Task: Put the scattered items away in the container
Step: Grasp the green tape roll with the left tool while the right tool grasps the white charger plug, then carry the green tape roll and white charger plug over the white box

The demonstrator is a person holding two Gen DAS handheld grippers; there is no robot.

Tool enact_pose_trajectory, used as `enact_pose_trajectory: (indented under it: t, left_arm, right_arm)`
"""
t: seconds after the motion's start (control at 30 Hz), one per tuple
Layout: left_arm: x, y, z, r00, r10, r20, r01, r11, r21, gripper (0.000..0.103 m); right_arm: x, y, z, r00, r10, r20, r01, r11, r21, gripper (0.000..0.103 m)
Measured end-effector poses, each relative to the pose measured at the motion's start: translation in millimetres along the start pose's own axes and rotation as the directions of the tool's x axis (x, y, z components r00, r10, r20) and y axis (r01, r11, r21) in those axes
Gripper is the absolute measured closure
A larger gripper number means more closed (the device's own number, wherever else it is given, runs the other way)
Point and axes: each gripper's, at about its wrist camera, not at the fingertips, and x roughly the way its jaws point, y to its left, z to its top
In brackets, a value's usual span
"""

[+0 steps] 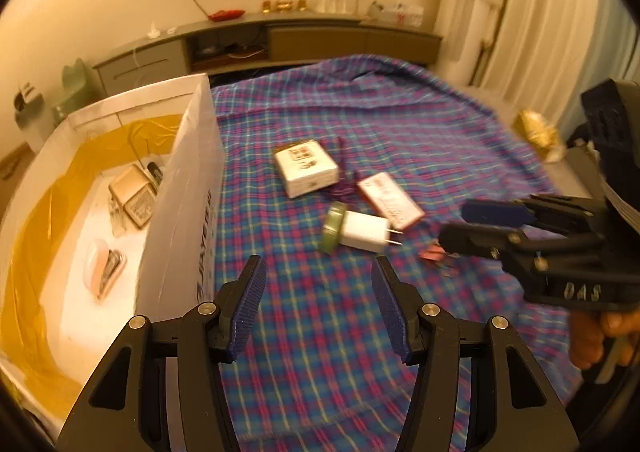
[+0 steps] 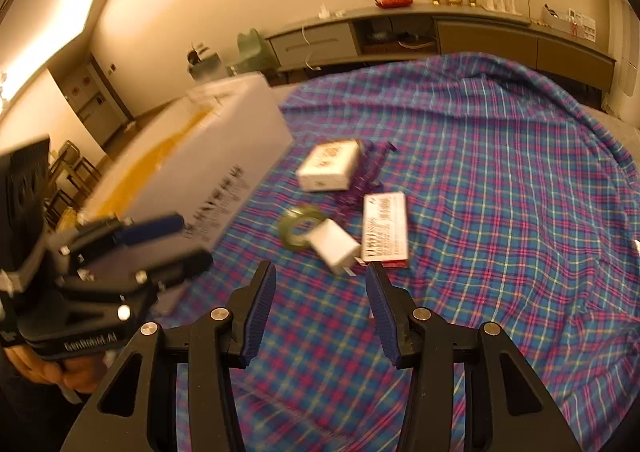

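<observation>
A white charger plug [image 1: 366, 230] [image 2: 335, 246] lies on the plaid cloth against a green tape roll [image 1: 334, 226] [image 2: 298, 226]. A white square box [image 1: 306, 168] [image 2: 329, 165], a red-edged flat box [image 1: 390, 199] [image 2: 385, 230] and a purple tangled item [image 1: 344, 182] [image 2: 366, 176] lie just beyond. The white container box [image 1: 182, 196] [image 2: 216, 156] stands to the left and holds several items. My left gripper [image 1: 319, 286] is open and empty, short of the plug. My right gripper [image 2: 320, 290] [image 1: 452, 222] is open and empty, its fingertips just before the plug and the flat box.
The plaid cloth [image 1: 400, 124] [image 2: 500, 172] covers the surface. A small reddish scrap [image 1: 434, 254] lies under the right gripper. A gold wrapper [image 1: 538, 130] sits at the cloth's right edge. A low cabinet [image 1: 280, 40] runs along the far wall.
</observation>
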Motion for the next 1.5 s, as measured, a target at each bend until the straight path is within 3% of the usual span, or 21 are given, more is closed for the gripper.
enact_pose_trajectory:
  t: [0.1,0.23,0.57,0.77,0.83,0.87,0.97,1.0,1.2,1.5]
  left_arm:
    - [20.9,0.5,7.1,0.999,0.028,-0.028,-0.028,1.000,0.005,0.045]
    - [41.4,8.8,18.1,0.998,0.050,-0.038,-0.051,0.998,-0.026,0.045]
    - [74.1,18.1,27.9,0.989,-0.126,-0.081,0.117,0.987,-0.106,0.045]
    - [94.7,4.1,22.8,0.986,-0.118,-0.117,0.116,0.993,-0.031,0.043]
    - [95.7,5.5,24.4,0.988,-0.115,-0.102,0.112,0.993,-0.034,0.044]
    - [95.8,6.5,25.5,0.988,-0.119,-0.097,0.116,0.993,-0.036,0.048]
    - [92.3,5.6,25.1,0.989,-0.122,-0.082,0.122,0.993,-0.011,0.085]
    - [92.6,4.9,24.7,0.990,-0.117,-0.085,0.117,0.993,-0.002,0.087]
    - [87.8,7.3,23.3,0.990,-0.116,-0.075,0.116,0.993,0.001,0.093]
    - [76.9,14.3,27.6,0.993,-0.113,-0.044,0.112,0.993,-0.029,0.093]
  right_arm:
    - [24.9,8.8,4.7,0.998,-0.004,-0.059,-0.003,0.992,-0.130,0.054]
    - [43.0,21.2,4.5,0.995,-0.018,-0.098,-0.014,0.949,-0.315,0.051]
    - [87.1,27.8,12.6,0.995,-0.020,-0.094,-0.027,0.880,-0.473,0.051]
    - [103.4,8.9,7.6,0.993,0.006,-0.115,-0.056,0.897,-0.439,0.052]
    - [103.2,6.8,10.0,0.991,-0.001,-0.131,-0.054,0.906,-0.420,0.065]
    - [102.9,6.0,11.8,0.990,-0.002,-0.139,-0.056,0.910,-0.411,0.068]
    - [103.6,6.5,12.9,0.989,-0.009,-0.148,-0.054,0.908,-0.415,0.070]
    - [103.6,6.9,12.0,0.989,-0.012,-0.150,-0.052,0.909,-0.413,0.071]
    - [98.1,11.2,11.8,0.988,-0.044,-0.145,-0.018,0.916,-0.402,0.071]
    - [73.5,2.9,22.1,0.992,-0.008,-0.123,-0.027,0.961,-0.275,0.071]
